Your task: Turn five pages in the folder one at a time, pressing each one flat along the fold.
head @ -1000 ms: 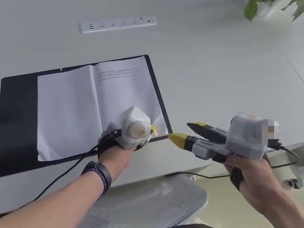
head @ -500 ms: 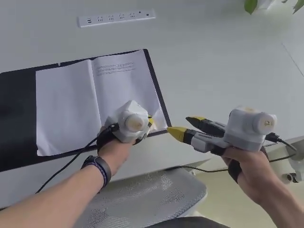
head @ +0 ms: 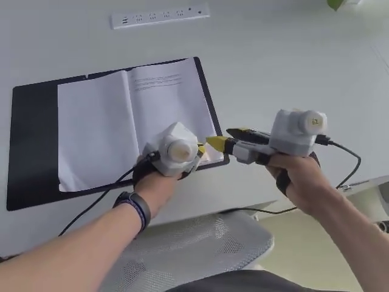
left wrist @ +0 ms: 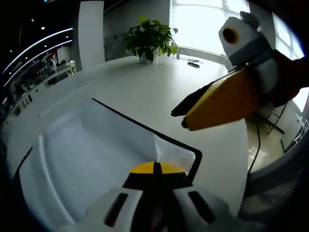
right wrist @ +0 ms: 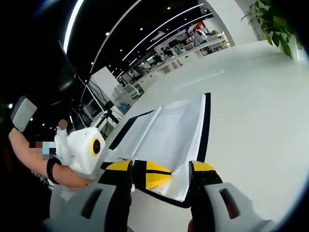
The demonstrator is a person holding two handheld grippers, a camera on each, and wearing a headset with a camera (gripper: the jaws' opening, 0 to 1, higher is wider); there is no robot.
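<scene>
A black folder (head: 27, 146) lies open on the white table, with white pages (head: 97, 131) spread across both sides. My left gripper (left wrist: 154, 167) sits at the bottom right corner of the right-hand page (left wrist: 96, 154), jaws shut with the paper's edge running up into the tips. In the head view a hand holds the left gripper (head: 199, 151) over that corner. My right gripper (head: 226, 137) hovers just right of the corner, jaws apart and empty. Seen from the right gripper (right wrist: 161, 174), the folder (right wrist: 206, 121) lies straight ahead.
A white power strip (head: 161, 15) lies at the back of the table. A potted plant (left wrist: 149, 36) stands far across it. A grey mesh chair (head: 200, 249) sits below the table's front edge (head: 243, 201). Cables trail from both grippers.
The right gripper has moved left, up to the folder's bottom right corner. The left gripper has stayed on that corner. The head camera has shifted a little.
</scene>
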